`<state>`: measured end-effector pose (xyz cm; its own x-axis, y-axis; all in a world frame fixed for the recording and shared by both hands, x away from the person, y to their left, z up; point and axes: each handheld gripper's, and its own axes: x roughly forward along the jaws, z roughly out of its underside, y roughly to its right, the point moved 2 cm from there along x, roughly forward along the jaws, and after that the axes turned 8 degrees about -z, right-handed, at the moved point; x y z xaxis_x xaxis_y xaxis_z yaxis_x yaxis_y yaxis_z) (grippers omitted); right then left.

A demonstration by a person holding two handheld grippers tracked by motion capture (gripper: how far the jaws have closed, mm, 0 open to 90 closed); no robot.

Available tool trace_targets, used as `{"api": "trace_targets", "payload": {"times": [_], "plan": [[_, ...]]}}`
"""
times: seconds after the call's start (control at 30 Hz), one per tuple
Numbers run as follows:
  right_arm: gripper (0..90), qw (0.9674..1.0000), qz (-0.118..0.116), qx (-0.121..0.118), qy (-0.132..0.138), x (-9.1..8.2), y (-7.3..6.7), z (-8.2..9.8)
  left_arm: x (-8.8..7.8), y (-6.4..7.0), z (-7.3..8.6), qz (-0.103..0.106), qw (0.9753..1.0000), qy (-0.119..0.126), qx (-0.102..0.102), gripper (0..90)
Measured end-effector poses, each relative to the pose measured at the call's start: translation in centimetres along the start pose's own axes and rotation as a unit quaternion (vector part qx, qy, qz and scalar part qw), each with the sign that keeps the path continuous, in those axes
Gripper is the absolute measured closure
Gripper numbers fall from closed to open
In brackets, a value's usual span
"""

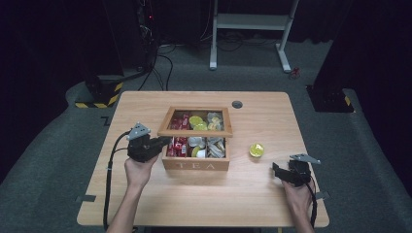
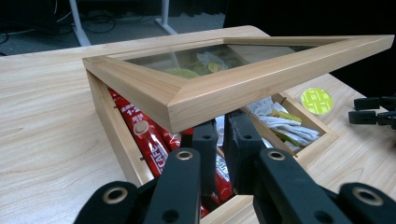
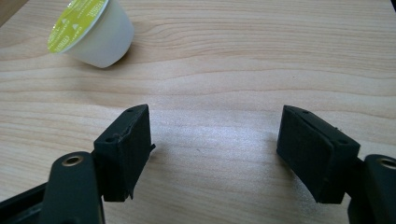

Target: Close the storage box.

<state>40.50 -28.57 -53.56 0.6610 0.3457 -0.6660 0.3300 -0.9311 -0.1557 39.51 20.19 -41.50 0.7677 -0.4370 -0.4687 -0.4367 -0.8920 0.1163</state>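
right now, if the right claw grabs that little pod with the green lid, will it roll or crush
The pod lies tilted on the table, so its round tapered body probably rolls in a curve if nudged. It looks like thin, light plastic, so a hard squeeze may dent it.

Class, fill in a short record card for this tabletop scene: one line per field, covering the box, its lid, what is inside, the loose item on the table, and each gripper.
Box: wooden tea box, "TEA" on its front, on the wooden table
Lid: glass-paned lid, raised part-way and tilted
Contents: red sachets in one compartment, pale packets in another
Loose item: yellow-lidded capsule, on the table right of the box
Left gripper: jaws shut, under the lid's front edge
Right gripper: jaws open, nothing between them, near the capsule
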Motion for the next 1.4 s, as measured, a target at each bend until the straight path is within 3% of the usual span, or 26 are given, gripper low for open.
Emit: {"api": "trace_targets", "payload": {"times": [0.13,0.23,0.73,1.4], "plan": [[25.5,0.9999,0.007,-0.008,-0.004,0.1,-0.1,0.0,-0.1,0.1,0.1,-0.002,1.0000,-0.003,0.004,82.0],[25.1,0.9993,0.021,-0.030,-0.012,0.4,-0.4,-0.1,-0.2,0.2,0.2,-0.003,1.0000,-0.002,0.002,82.0],[24.5,0.9994,0.024,-0.023,-0.012,0.6,-0.6,-0.3,0.0,0.4,1.0,-0.001,1.0000,-0.010,0.000,77.4],[24.6,0.9993,0.027,-0.026,-0.011,0.6,-0.5,-0.3,0.4,0.8,3.5,0.004,0.9995,-0.030,0.002,71.5]]}}
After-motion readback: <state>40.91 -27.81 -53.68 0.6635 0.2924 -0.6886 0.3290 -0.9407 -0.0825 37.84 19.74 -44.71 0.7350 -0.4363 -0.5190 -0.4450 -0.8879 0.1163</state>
